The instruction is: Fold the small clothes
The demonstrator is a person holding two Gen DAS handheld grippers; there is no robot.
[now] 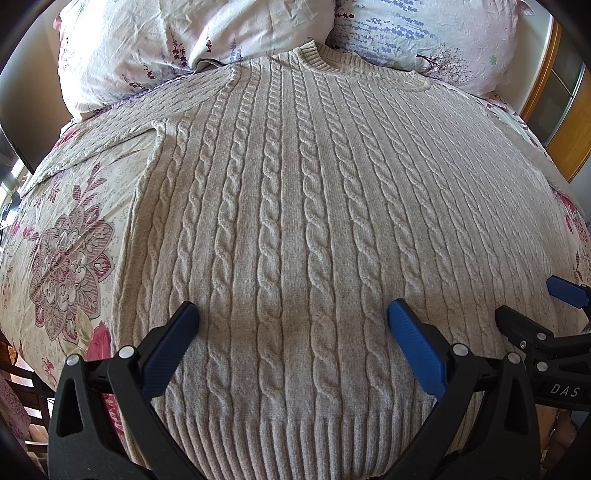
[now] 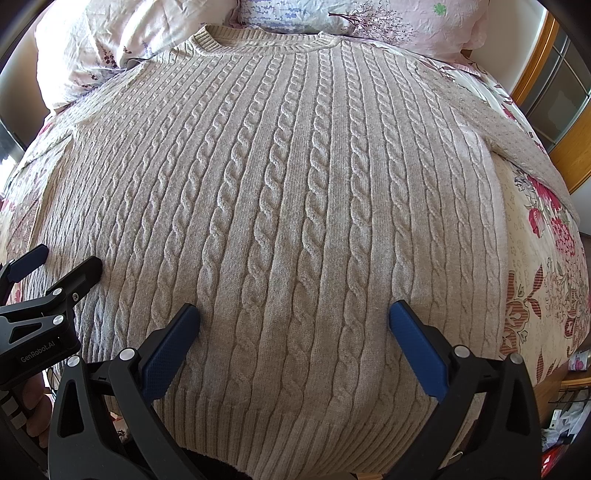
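The sweater (image 1: 295, 229) lies flat, front up, on the bed (image 1: 66, 236), collar toward the pillows (image 1: 155, 40); its sleeve ends run out of frame. Both the left gripper (image 1: 293, 321) and right gripper (image 2: 294, 321) are spread wide above the hem, seemingly not touching it

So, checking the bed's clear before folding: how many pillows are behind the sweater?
2: one pillow behind the sweater's left shoulder, another pillow behind its right; more may be hidden.

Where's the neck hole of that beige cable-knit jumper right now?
The ribbed collar of the beige cable-knit jumper lies at the far end in both views, against the floral pillows, opposite both open grippers.
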